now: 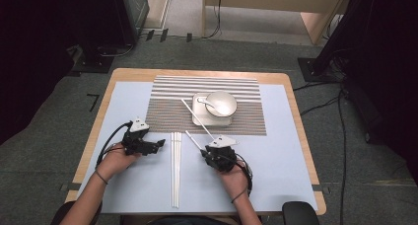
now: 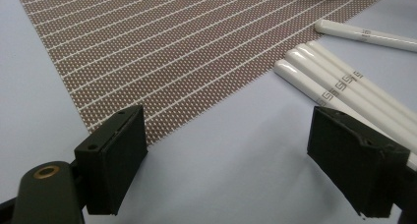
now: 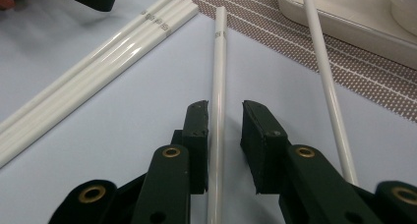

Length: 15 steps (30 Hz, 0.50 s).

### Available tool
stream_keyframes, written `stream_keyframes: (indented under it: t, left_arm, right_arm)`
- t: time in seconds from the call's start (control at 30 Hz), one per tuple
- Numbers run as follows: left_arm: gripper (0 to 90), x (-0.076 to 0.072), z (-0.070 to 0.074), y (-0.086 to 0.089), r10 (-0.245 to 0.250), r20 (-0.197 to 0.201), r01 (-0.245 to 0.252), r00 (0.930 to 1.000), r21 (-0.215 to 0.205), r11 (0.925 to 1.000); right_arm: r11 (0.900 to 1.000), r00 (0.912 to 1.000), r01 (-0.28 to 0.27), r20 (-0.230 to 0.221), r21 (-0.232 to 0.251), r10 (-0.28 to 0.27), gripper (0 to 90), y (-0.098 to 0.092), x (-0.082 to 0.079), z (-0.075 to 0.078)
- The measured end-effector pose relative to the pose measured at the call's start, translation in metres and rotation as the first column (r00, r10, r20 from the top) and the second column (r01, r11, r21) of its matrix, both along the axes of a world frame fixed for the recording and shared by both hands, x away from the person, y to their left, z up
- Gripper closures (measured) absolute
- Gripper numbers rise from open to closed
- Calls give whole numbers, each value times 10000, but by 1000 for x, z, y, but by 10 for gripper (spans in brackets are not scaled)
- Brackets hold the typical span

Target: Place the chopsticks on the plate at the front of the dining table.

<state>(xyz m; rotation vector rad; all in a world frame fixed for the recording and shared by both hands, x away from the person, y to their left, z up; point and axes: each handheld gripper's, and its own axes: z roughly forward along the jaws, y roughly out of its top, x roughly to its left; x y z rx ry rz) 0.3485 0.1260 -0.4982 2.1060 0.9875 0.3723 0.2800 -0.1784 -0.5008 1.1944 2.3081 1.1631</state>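
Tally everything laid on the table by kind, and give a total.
White chopsticks: 5
Bowl: 1
Spoon: 1
Tray: 1
Striped placemat: 1
Total: 9

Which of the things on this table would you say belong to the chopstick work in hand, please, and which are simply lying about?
In hand:
- single white chopstick between the right gripper pads
- bundle of white chopsticks on the table
- white chopstick leaning on the tray

Lying about:
- white square tray
- white bowl with spoon
- striped brown placemat
- left gripper, open
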Motion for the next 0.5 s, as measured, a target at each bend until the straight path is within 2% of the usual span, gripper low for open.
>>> stream_keyframes:
  t: [0.37,0.5]
  left_arm:
    - [147,0,0,0,9,18,-9,10000,24,10000]
    - [147,0,0,0,8,11,-8,10000,15,10000]
  right_arm:
    - [9991,9992,395,43,-140,-394,840,1,0,0]
    - [9990,9990,437,33,-120,-436,849,0,0,0]
